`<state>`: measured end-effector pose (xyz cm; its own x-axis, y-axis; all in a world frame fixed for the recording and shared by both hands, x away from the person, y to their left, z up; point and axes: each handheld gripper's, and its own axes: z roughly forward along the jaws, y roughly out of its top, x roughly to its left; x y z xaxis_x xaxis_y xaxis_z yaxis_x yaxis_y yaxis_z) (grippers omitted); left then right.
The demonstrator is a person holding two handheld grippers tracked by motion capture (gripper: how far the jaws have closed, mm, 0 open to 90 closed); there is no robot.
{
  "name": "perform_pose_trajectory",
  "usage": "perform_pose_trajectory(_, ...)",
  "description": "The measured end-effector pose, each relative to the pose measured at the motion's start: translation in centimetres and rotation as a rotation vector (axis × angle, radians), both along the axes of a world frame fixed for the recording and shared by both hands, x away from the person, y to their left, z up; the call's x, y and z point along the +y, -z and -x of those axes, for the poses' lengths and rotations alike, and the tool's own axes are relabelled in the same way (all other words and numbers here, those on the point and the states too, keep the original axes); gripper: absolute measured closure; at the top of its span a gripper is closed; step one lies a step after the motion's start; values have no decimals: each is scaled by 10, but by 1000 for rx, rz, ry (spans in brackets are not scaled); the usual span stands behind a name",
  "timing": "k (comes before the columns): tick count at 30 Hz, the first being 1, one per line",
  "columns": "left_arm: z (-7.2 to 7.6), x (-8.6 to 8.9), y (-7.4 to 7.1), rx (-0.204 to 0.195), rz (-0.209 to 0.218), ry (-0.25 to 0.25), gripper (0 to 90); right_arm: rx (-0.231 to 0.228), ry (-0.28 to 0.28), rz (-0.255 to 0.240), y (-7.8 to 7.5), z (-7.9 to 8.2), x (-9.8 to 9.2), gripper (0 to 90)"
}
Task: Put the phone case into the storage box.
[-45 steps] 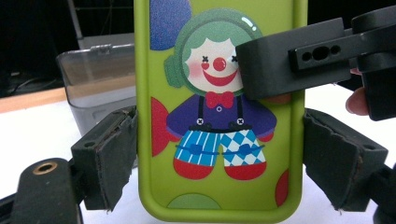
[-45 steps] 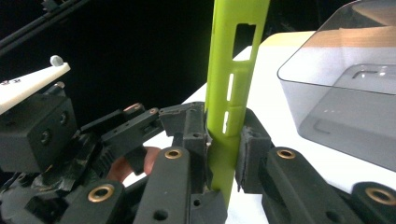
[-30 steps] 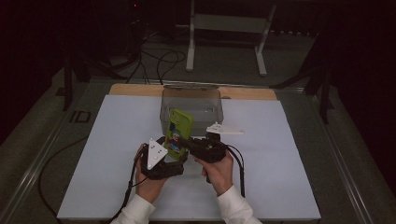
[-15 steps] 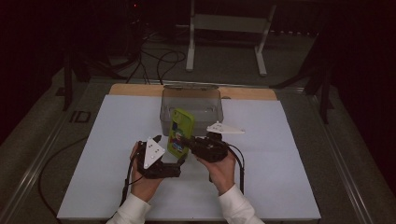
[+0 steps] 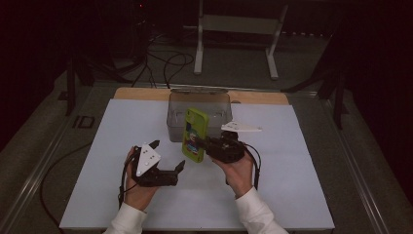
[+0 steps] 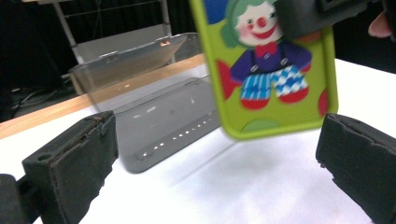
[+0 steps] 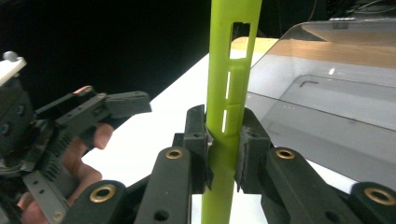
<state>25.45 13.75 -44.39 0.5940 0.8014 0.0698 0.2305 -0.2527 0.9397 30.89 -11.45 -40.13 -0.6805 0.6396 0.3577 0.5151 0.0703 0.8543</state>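
A lime-green phone case [image 5: 195, 134] with a clown picture [image 6: 271, 70] stands upright above the white table. My right gripper [image 5: 207, 144] is shut on its edge, and the pads pinch the thin green rim [image 7: 231, 70] from both sides [image 7: 224, 135]. My left gripper [image 5: 168, 154] sits to the left of the case and a little nearer to me. Its jaws have just been opening and now stand wide [image 6: 219, 140] with nothing between them. The case hangs a short way beyond its fingertips, and they do not touch it.
A clear plastic bin [image 5: 175, 122] stands just behind the case, its lid tilted back [image 6: 154, 116]. The white sheet [image 5: 302, 185] covers the table, with a wooden strip along its far edge. A metal stand and cables lie on the floor beyond the table.
My left gripper's jaws have spread wide, and the hand has drawn back left and toward me, away from the case. The right gripper still holds the case in place.
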Motion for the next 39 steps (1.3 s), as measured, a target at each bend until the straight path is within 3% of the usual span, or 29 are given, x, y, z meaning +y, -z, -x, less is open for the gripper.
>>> perform_pose_trajectory(5,2,16,0,1,6,-24,0,-13,7,42,-8,-2,-2,776)
perform_pose_trajectory(10,2,29,5,-11,-18,-45,0,5,11,56,-15,-7,-4,776)
perform_pose_trajectory(13,2,38,9,-15,-11,-61,0,13,15,74,-16,-10,-5,776)
perform_pose_trajectory(19,5,54,19,-10,-12,-86,0,22,12,79,-18,-14,-6,776)
perform_pose_trajectory(24,10,68,28,0,-51,-109,0,23,13,85,-21,-15,-7,776)
perform_pose_trajectory(29,17,81,35,-2,-42,-144,0,27,11,94,-23,-18,-6,776)
perform_pose_trajectory(36,17,89,41,3,-71,-177,0,47,8,106,-26,-23,-4,775)
perform_pose_trajectory(39,18,92,43,4,-60,-190,0,52,10,107,-27,-26,-5,775)
